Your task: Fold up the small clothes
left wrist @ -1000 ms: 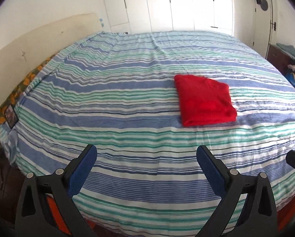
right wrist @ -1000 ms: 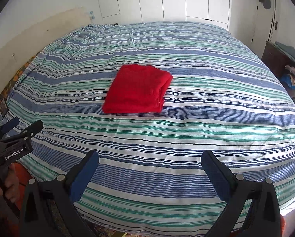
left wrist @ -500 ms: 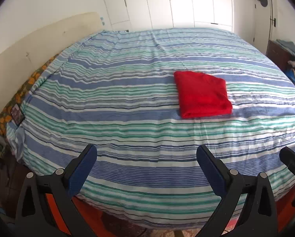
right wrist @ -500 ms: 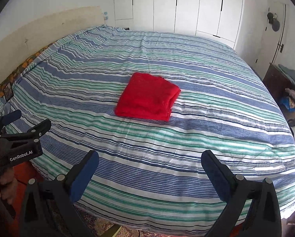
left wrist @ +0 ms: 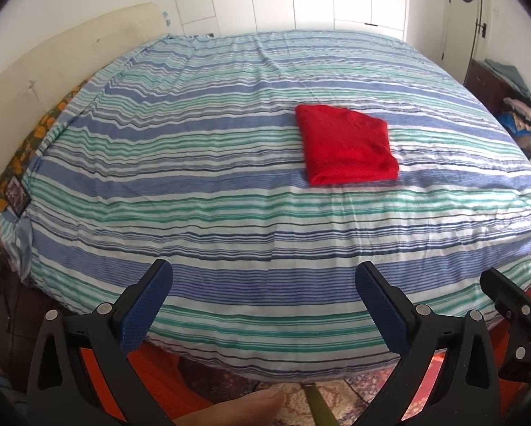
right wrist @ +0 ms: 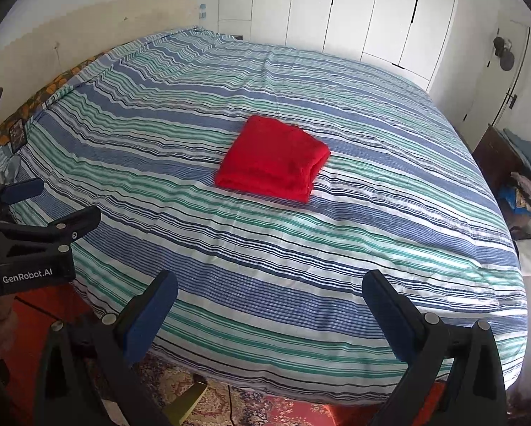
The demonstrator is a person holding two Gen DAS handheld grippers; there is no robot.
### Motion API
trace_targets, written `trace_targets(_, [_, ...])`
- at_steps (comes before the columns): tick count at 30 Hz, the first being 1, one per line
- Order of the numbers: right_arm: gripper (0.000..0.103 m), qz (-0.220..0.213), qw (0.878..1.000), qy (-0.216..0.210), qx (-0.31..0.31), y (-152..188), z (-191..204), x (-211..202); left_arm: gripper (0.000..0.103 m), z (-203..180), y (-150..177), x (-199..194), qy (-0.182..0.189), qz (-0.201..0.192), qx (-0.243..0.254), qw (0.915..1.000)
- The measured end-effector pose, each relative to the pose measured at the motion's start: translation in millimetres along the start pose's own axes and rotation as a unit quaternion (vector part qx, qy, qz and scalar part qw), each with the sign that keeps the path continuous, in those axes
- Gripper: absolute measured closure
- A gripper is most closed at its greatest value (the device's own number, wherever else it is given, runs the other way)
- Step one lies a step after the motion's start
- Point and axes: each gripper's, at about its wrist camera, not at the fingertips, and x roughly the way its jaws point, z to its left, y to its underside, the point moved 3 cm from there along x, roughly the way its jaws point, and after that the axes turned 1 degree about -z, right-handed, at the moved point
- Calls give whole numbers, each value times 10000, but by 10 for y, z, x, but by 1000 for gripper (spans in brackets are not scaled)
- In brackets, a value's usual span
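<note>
Headboard [left wrist: 70, 56] far left, then the striped bed [left wrist: 194, 184] filling most of both views. Left claw [left wrist: 261, 298] hangs at the near edge of the bed, jaws spread wide, nothing between them. Red cloth [left wrist: 347, 145] lies flat on the bed, right of centre in the left view, roughly mid-bed in the right view [right wrist: 274, 159], well apart from both claws. Right claw [right wrist: 270, 307] also at the near edge, jaws wide, empty. Wardrobe doors [right wrist: 336, 10] along the back wall, dresser [right wrist: 496, 159] with piled clothes [right wrist: 523, 184] far right.

Judgement: the cloth looks already folded into a compact square (layered edges show on its near and right sides), so the step in hand is likely finishing or moving on to another piece. If a further fold or tidy is wanted: bring both claws in low over the bed, pinch the two near corners through all layers, lift evenly, lay over without dragging. The bed cover is soft and loose, so grab only red fabric, not the sheet under it. Letting go one side first would likely skew the stack.

Counts: claws 2, both empty. Red cloth 1. Bed 1. Headboard 1. Dresser 1. Clothes pile 1 (pieces in it too small to count). A bare foot [left wrist: 237, 408] shows at bottom of the left view, 1.
</note>
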Motion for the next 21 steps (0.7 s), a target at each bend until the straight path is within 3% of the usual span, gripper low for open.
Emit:
trace_targets(4, [1, 89, 9997, -212, 127, -14, 6, -21, 1, 39, -5, -80, 78, 83, -74, 9999])
trace_targets(8, [1, 82, 9999, -60, 80, -51, 19, -71, 1, 51, -35, -211, 198, 97, -132, 9997])
trace_targets(21, [1, -80, 9999, -86, 60, -137, 25, -273, 1, 18, -78, -362, -133, -161, 14, 9998])
